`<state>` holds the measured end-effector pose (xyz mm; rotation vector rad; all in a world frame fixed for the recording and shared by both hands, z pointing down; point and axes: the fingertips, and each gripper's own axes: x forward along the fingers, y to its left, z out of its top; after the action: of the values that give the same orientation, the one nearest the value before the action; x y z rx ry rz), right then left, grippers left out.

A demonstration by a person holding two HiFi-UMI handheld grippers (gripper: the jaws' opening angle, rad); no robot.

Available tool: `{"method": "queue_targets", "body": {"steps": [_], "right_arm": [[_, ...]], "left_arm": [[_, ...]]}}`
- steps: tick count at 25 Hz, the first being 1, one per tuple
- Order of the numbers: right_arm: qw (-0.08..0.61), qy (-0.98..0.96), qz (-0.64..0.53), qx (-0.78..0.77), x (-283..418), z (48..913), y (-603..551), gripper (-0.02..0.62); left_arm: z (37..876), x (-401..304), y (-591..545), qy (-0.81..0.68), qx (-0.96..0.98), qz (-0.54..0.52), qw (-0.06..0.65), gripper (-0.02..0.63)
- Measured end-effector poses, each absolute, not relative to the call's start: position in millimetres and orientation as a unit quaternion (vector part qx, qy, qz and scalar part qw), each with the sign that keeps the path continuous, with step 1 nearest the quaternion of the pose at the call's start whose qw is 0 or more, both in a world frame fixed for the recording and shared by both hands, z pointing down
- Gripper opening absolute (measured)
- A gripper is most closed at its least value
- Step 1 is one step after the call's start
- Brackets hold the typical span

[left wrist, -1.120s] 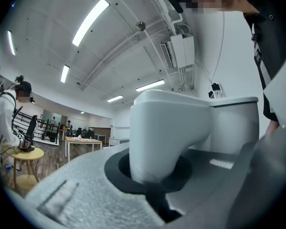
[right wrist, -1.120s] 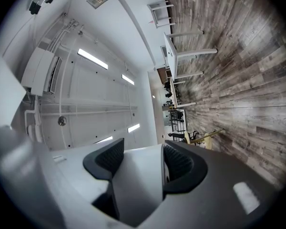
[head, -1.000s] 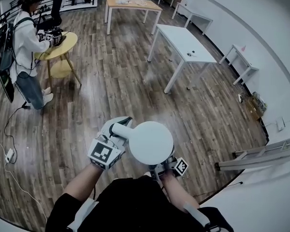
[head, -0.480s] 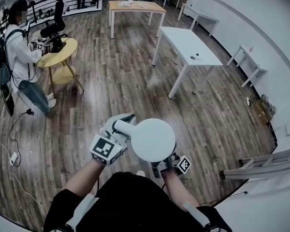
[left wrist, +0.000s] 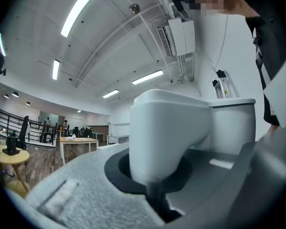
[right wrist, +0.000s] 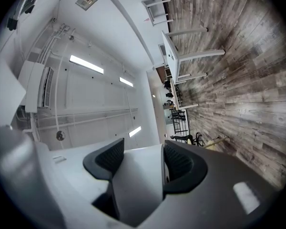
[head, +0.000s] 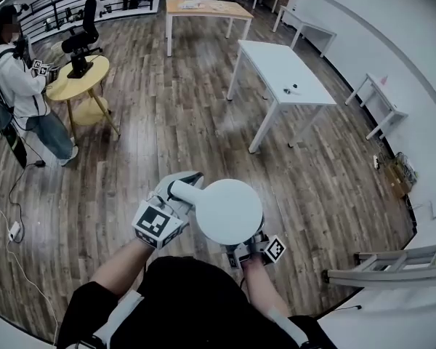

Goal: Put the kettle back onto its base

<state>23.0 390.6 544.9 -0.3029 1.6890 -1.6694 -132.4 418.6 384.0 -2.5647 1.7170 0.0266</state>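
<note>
Kettle is hanging over the wooden floor, carried between both tongs: left tongs are clamping its handle, right tongs are pinching a white part at its near side.

The head camera looks steeply down from above onto the white plastic kettle close below, with the grey-brown wood-plank floor running far beyond. The left tool camera sits right behind its jaws, facing level across the room. The right tool camera is rolled sideways, tilted upward. All three share the kettle; head and left views share the far-left round yellow desk.
</note>
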Motion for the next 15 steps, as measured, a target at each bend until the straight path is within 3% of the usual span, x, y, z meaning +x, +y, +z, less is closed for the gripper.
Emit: {"method": "queue_targets", "body": {"steps": [15], "right_arm": [[0.373, 0.643, -0.652, -0.149, 52, 566, 337, 0.267]], "left_arm": [[406, -107, 350, 0.529, -0.848, 0.011, 0.004, 0.002]]}}
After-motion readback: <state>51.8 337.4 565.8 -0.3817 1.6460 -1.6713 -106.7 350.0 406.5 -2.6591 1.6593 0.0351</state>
